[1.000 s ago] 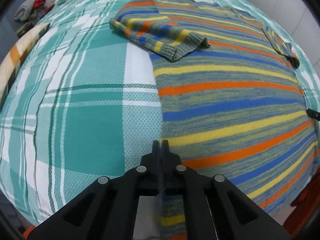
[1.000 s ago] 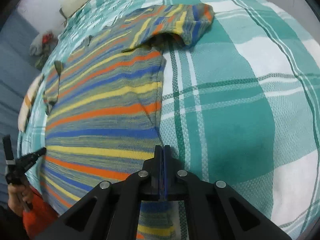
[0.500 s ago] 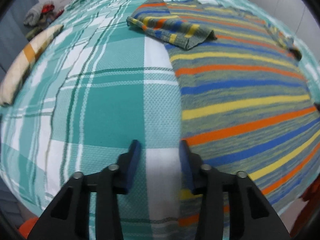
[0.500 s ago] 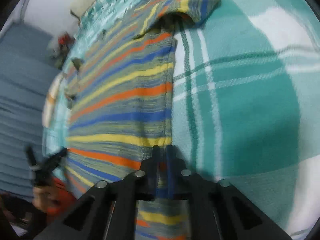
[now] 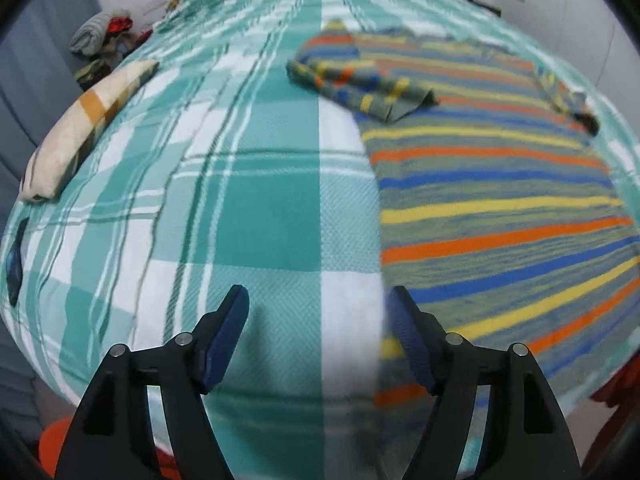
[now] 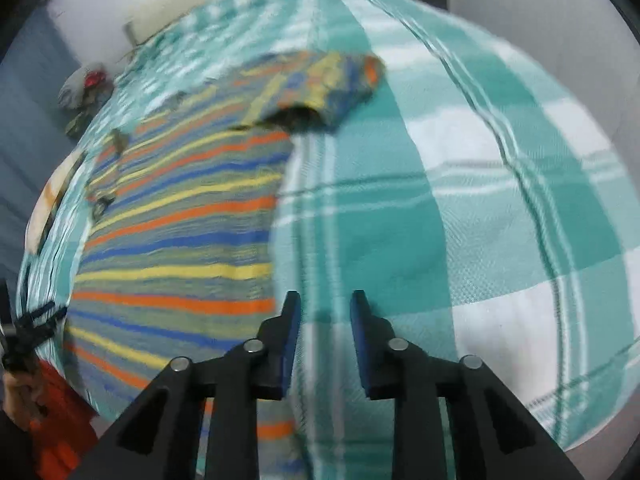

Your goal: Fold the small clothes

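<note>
Striped sweater [image 5: 492, 200] spread flat on the bed [image 5: 256, 208], on a green and white checked sheet. One sleeve [image 5: 360, 84] folded in over the chest, other sleeve [image 6: 320, 84] bunched at the far side. Left gripper [image 5: 318, 308] above the sweater's edge, jaws opening wide, nothing pinched between them. Right gripper [image 6: 325, 312] above the sheet just beside the sweater's other edge, jaws opening a little, nothing between them. Cream pillow [image 5: 84, 128] near the bed's side. Pile of clothes [image 5: 102, 40] beyond it. No writing to read.
</note>
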Demonstrator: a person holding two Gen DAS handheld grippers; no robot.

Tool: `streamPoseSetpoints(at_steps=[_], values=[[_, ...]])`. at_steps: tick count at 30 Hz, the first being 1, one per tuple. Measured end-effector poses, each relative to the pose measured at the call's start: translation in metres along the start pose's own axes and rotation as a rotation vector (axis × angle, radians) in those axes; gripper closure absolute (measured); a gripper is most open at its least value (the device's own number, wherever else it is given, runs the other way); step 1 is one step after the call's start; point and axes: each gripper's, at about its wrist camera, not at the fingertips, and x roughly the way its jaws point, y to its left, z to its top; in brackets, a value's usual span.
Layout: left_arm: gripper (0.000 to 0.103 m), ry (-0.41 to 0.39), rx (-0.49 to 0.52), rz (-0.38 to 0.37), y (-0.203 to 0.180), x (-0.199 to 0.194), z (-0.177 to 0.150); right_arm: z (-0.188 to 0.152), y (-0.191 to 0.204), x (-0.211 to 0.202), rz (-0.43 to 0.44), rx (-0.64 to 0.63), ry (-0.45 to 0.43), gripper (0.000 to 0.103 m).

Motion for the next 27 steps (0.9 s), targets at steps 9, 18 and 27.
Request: streamPoseSetpoints(at_steps=[9, 18, 27], values=[[0.017, -0.015, 0.231, 0.001, -0.081, -0.009, -0.028, -0.056, 0.115, 0.008, 0.055, -0.283, 0.087, 0.067], [0.017, 0.106, 0.201, 0.004, -0.066, 0.0, -0.059, -0.1, 0.107, 0.024, -0.06, -0.267, 0.224, 0.064], [0.009, -0.135, 0.064, 0.094, -0.031, -0.056, -0.045, -0.011, 0.071, -0.05, -0.059, -0.32, 0.103, 0.039]])
